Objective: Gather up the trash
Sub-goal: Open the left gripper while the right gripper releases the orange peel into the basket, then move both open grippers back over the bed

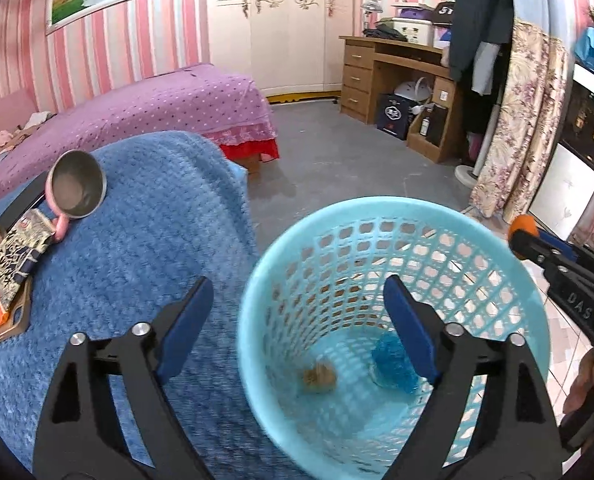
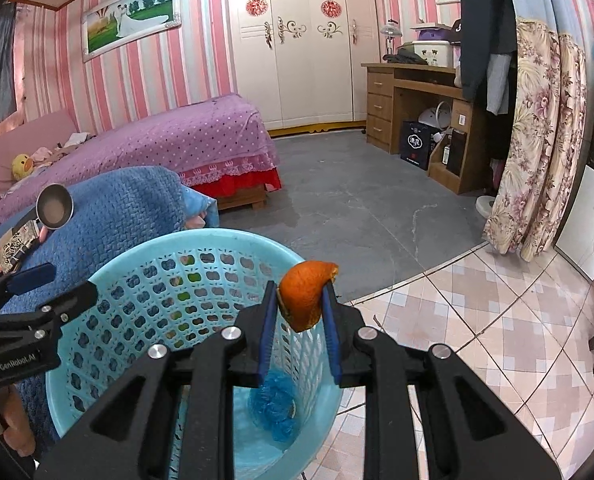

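Observation:
A light blue mesh waste basket [image 1: 449,212] stands on the floor beside a blue blanket; it also shows in the right wrist view [image 2: 177,248]. In its bottom lie a crumpled blue wrapper [image 1: 393,362], also seen from the right wrist [image 2: 275,400], and a small brown scrap [image 1: 319,378]. My left gripper [image 1: 299,304] is open and empty, straddling the basket's near left rim. My right gripper [image 2: 299,298] is shut on a piece of orange peel [image 2: 305,294], held over the basket's right rim; its orange tip shows at the right of the left wrist view [image 1: 523,226].
The blue blanket [image 1: 137,248] covers a surface to the left, holding a pink-handled metal cup [image 1: 77,190] and a patterned packet [image 1: 17,252]. A purple bed [image 2: 177,136], a wooden desk [image 2: 413,96] and a floral curtain [image 2: 537,140] stand farther off. Grey floor and tiles lie beyond.

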Demonstrator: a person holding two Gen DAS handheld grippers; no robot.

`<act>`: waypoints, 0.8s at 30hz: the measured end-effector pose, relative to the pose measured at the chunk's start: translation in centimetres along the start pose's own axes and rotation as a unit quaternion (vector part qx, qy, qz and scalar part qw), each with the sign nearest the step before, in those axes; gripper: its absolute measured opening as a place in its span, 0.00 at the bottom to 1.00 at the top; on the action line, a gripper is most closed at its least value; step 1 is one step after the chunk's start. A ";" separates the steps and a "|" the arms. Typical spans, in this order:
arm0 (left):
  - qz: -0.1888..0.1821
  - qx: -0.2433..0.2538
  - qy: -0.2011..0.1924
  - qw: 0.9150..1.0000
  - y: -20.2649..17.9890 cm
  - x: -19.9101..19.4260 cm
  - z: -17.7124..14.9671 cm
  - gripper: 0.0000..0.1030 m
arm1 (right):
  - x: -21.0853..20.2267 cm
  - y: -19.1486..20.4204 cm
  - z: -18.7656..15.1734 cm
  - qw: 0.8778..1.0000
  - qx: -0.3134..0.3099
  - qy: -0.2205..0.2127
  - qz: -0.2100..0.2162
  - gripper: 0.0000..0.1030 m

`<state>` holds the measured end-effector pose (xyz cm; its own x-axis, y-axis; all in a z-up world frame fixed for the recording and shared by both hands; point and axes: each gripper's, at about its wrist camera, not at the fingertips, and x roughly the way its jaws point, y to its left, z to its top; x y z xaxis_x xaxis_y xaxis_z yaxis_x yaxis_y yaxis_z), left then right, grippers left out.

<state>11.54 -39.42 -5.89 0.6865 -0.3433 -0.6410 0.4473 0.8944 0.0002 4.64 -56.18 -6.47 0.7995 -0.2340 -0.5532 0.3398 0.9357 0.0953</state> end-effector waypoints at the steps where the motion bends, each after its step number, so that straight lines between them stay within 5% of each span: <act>1: 0.000 -0.004 0.000 1.000 0.5 -0.1 0.0 0.86 | 0.0 0.0 0.0 1.000 -0.001 0.000 0.000 0.22; 16: 0.033 -0.038 -0.006 0.999 6.4 -1.8 -0.5 0.92 | 0.5 3.3 0.8 1.000 -0.027 0.000 0.006 0.25; 20: 0.040 -0.042 -0.010 0.998 7.7 -2.5 -0.6 0.92 | 0.0 4.1 1.1 1.000 -0.026 -0.013 0.008 0.67; 24: 0.047 -0.049 -0.015 0.998 9.4 -3.5 -0.7 0.93 | -0.2 4.8 1.4 1.000 -0.024 -0.013 0.013 0.76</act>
<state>12.92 -29.64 -4.13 0.7406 -0.2645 -0.6177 0.3239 0.9460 -0.0168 6.82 -51.97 -4.74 0.8201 -0.2158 -0.5300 0.2952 0.9530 0.0687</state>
